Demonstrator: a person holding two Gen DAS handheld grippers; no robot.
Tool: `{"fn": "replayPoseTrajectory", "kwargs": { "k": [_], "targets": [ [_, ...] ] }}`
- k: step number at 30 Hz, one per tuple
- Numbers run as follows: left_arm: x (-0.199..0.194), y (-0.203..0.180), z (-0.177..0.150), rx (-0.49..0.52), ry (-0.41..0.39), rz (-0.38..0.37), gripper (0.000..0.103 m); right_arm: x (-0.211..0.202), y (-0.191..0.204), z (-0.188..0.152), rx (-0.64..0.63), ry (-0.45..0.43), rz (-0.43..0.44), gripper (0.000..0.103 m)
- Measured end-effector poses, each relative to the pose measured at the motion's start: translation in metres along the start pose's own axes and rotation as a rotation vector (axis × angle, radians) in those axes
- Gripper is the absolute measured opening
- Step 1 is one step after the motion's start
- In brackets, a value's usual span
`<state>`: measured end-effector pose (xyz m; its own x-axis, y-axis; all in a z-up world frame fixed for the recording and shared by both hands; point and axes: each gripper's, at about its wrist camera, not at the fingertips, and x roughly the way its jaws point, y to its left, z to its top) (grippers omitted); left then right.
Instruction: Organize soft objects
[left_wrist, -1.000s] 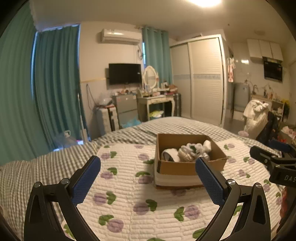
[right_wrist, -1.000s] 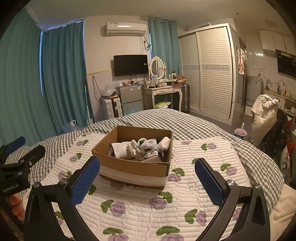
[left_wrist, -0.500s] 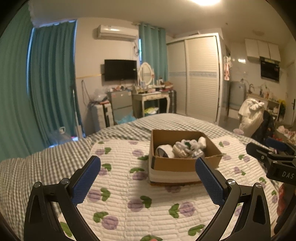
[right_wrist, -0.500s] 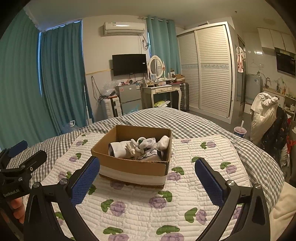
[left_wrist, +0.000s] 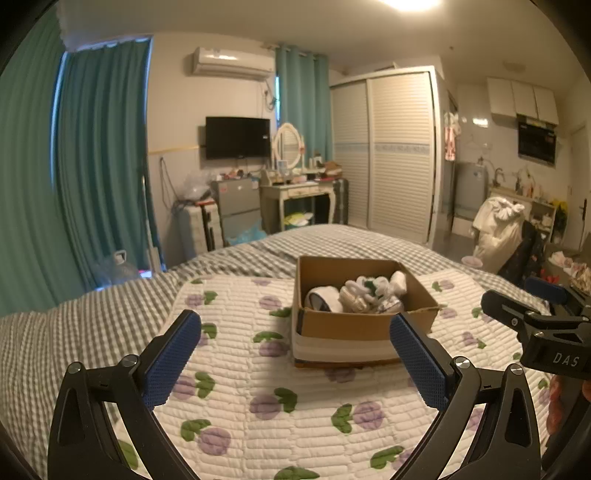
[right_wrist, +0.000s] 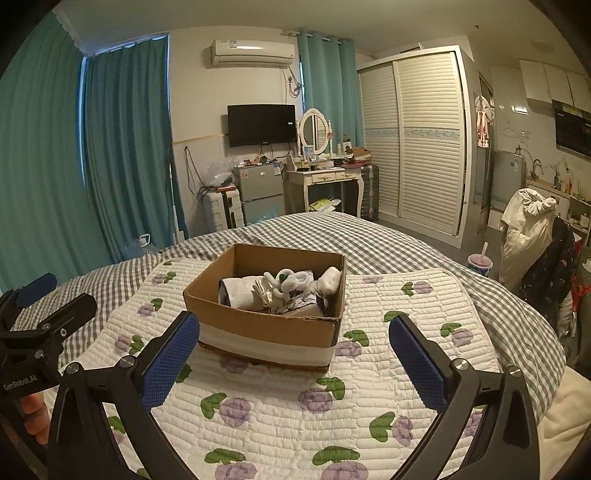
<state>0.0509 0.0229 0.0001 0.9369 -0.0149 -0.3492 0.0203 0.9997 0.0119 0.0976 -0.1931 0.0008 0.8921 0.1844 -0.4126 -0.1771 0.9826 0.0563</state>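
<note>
A brown cardboard box (left_wrist: 354, 325) (right_wrist: 258, 325) with a white band stands on a white quilted mat with purple flowers (left_wrist: 266, 402) (right_wrist: 325, 398) on the bed. In it lie several rolled white socks (left_wrist: 364, 295) (right_wrist: 280, 290). My left gripper (left_wrist: 295, 354) is open and empty, held above the mat in front of the box and a little to its left. My right gripper (right_wrist: 295, 354) is open and empty, in front of the box. Each gripper shows at the edge of the other's view: the right gripper's black body (left_wrist: 546, 332) and the left gripper's black body (right_wrist: 33, 332).
A grey checked bedspread (left_wrist: 74, 321) (right_wrist: 406, 243) lies under the mat. Beyond the bed stand teal curtains, a small fridge (right_wrist: 258, 192), a dressing table (right_wrist: 321, 181), a wardrobe (right_wrist: 413, 140) and a chair with clothes (right_wrist: 532, 236).
The left gripper's view has shifted: the box now sits a little more to the right and nearer. The right gripper has barely moved. Both stay open.
</note>
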Motion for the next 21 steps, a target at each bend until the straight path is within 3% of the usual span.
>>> {"fn": "replayPoseTrajectory", "kwargs": {
  "k": [21],
  "targets": [
    [0.0028, 0.0016, -0.0015, 0.012, 0.004, -0.001, 0.103, 0.0004, 0.0017, -0.0017, -0.007, 0.006, 0.004, 0.103]
  ]
}}
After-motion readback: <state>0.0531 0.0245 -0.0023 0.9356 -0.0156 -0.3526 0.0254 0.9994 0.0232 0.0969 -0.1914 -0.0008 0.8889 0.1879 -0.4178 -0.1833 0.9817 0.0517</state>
